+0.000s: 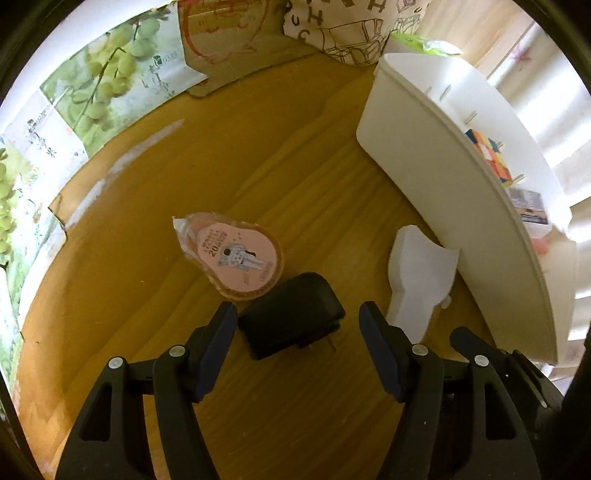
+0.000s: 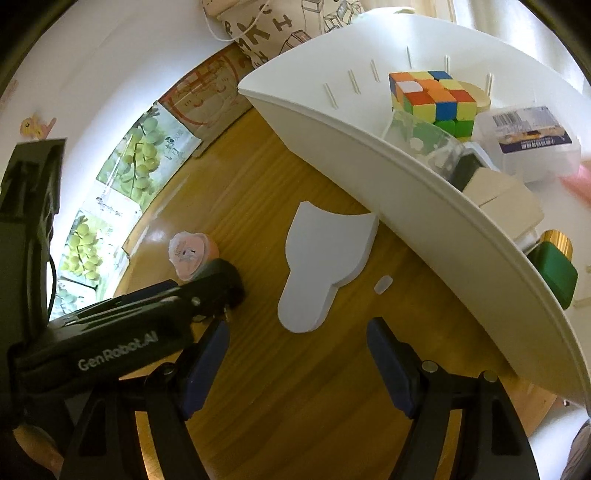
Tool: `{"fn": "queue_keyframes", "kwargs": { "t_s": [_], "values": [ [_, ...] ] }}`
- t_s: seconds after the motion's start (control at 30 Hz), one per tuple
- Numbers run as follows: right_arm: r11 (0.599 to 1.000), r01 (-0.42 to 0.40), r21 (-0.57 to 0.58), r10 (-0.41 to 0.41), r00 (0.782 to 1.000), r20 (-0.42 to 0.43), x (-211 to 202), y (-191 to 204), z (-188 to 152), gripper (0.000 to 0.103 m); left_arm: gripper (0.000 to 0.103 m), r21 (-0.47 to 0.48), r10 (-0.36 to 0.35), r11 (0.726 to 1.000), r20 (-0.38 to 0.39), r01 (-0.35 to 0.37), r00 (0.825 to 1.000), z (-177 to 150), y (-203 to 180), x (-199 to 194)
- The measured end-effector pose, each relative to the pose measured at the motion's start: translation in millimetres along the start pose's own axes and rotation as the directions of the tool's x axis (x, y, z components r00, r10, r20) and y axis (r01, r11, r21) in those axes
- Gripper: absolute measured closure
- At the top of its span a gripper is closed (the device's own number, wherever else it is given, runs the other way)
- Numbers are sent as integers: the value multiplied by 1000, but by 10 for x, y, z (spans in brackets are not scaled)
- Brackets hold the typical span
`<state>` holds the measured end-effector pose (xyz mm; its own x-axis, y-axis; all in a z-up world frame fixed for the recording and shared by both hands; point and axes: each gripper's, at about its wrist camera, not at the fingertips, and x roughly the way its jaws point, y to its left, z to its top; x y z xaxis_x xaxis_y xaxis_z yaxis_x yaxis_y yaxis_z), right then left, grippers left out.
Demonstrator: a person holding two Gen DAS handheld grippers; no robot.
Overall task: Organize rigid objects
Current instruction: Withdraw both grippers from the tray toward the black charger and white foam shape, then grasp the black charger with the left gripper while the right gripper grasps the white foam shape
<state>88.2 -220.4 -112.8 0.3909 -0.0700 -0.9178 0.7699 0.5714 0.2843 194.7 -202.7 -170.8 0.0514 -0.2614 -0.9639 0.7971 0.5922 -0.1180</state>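
Nearest the left wrist camera, the left gripper [image 1: 297,325] points steeply down at a wooden table [image 1: 147,295] with its jaws spread. A black plug adapter [image 1: 291,314] lies on the wood between the two blue fingertips [image 1: 221,332], closer to the left-hand one; neither pad presses on it, and its metal prongs point back toward the gripper. Just beyond the adapter, touching or nearly touching its far end, lies a pink correction tape dispenser [image 1: 236,258] with a small astronaut picture on its label.

Closest to the right wrist camera, the right gripper [image 2: 297,339] also has its jaws spread, with nothing between them but bare wood. Just past its fingertips lies a flat white foam piece [image 2: 317,266], narrow end toward the gripper, wide end up against the wall of a white bin [image 2: 388,206]. A tiny white scrap [image 2: 382,284] sits beside the foam.

Farther back, the bin runs along the table's right side. Inside it are a colourful puzzle cube [image 2: 432,99], a clear plastic box with a barcode label [image 2: 528,136], pale blocks [image 2: 502,199] and a green bottle with a gold cap [image 2: 554,269]. Along the far edge stand cartons printed with green grapes [image 1: 110,81] and a printed cloth bag [image 2: 258,33].
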Motion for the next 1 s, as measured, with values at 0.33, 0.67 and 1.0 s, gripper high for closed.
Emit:
{"fn": "queue_keyframes", "kwargs": {
  "t_s": [0.33,0.67,1.0],
  "values": [
    [994,75,-82,-72,996,44,105,49,5,26,34,-34,32,999,-87,-35,996,-18,-29,136],
    [976,159,-152,-140,982,131,140,95,11,26,35,-53,42,997,-83,-47,996,-22,29,125],
    [954,221,-201,-183,964,190,239,204,42,26,35,-146,65,986,-88,-78,994,-158,347,21]
  ]
}}
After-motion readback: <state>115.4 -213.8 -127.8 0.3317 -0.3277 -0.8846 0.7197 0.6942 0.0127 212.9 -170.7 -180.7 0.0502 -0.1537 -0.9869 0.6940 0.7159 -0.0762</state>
